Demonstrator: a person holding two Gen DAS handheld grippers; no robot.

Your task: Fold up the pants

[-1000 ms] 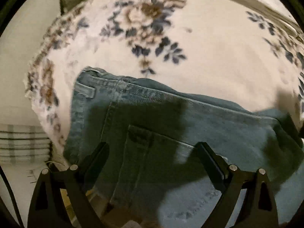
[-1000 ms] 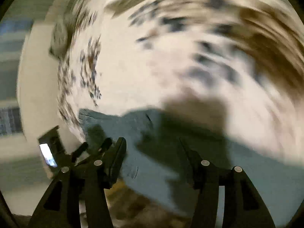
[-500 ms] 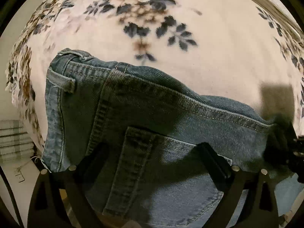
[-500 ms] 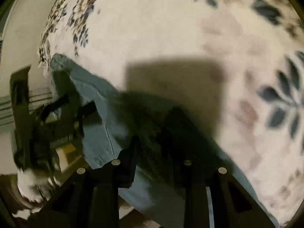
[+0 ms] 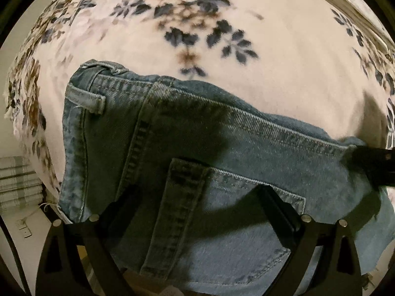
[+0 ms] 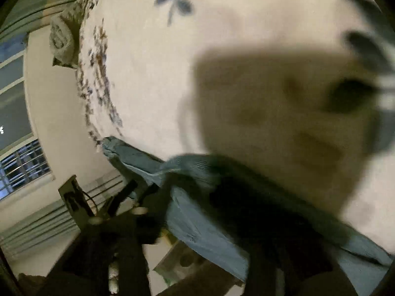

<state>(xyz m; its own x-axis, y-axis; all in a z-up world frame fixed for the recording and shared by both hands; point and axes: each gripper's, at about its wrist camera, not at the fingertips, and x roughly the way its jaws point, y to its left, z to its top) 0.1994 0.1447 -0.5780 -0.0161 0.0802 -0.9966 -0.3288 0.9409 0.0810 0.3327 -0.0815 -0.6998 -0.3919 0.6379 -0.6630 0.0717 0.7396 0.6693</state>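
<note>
Jeans (image 5: 222,148) lie on the floral blanket (image 5: 284,56), at its near edge, waistband end toward the left of the left wrist view. The belt loop (image 5: 85,98) sits at the upper left corner of the denim; the back pocket (image 5: 227,222) faces up, partly in shadow. The long upper edge runs from the waistband corner down to the right. The fabric looks doubled, one layer over another, but layer count is unclear.

Left gripper (image 5: 197,209): directly over the jeans, pointing down at the pocket area. Jaws spread wide, one finger (image 5: 279,209) over the pocket's right edge, the other over the seam left of the pocket. Nothing is pinched between them; contact of the tips with the denim cannot be confirmed.

Right gripper (image 5: 370,162): seen in the left view as a dark shape at the jeans' right end. Its own view is blurred and dark; its fingers merge with shadow over the denim. Jaws have just been opening. Whether cloth lies between them, or is gripped, cannot be told.

Beyond the blanket edge: a pale wall and a window (image 6: 14,113).
</note>
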